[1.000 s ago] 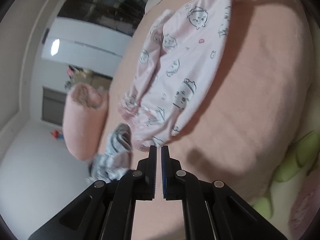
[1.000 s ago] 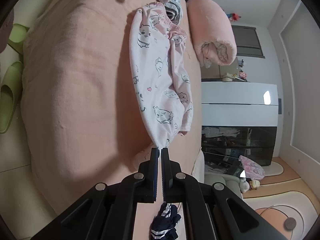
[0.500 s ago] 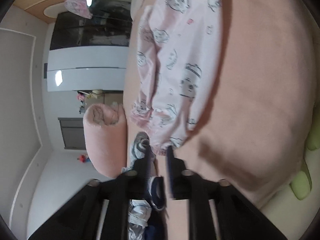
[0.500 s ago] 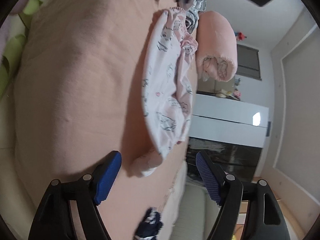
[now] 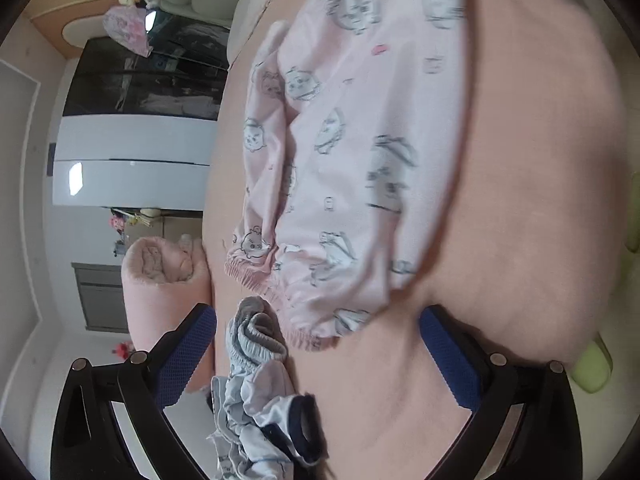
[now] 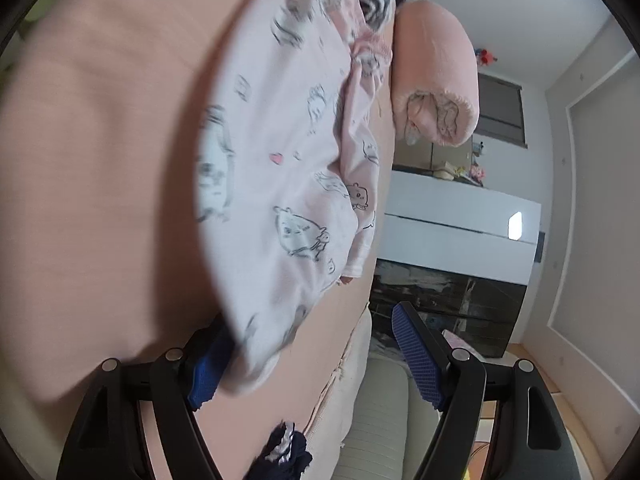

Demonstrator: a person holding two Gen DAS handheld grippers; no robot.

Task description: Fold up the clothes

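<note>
A pink garment (image 5: 352,152) printed with cartoon animals lies lengthwise on the pink blanket (image 5: 532,200). Its frilled waistband end lies just beyond my left gripper (image 5: 320,356), whose jaws are opening wide; only the blanket and part of a crumpled pile sit between them, and no pad touches cloth. In the right wrist view the garment (image 6: 280,168) has its other end drooping over the left pad (image 6: 206,372) of my right gripper (image 6: 316,360). That gripper stands open, with the cloth lying loose between its jaws.
A crumpled grey, white and navy pile of clothes (image 5: 256,384) sits by the left gripper. A rolled pink blanket (image 6: 436,76) lies at the bed's far side. A navy garment (image 6: 286,456) lies near the right gripper. Green slippers (image 5: 592,364) are on the floor.
Both grippers were shut on the garment's two ends and holding it stretched. Both have opened, the garment has dropped onto the blanket, and both grippers have moved in closer and lower.
</note>
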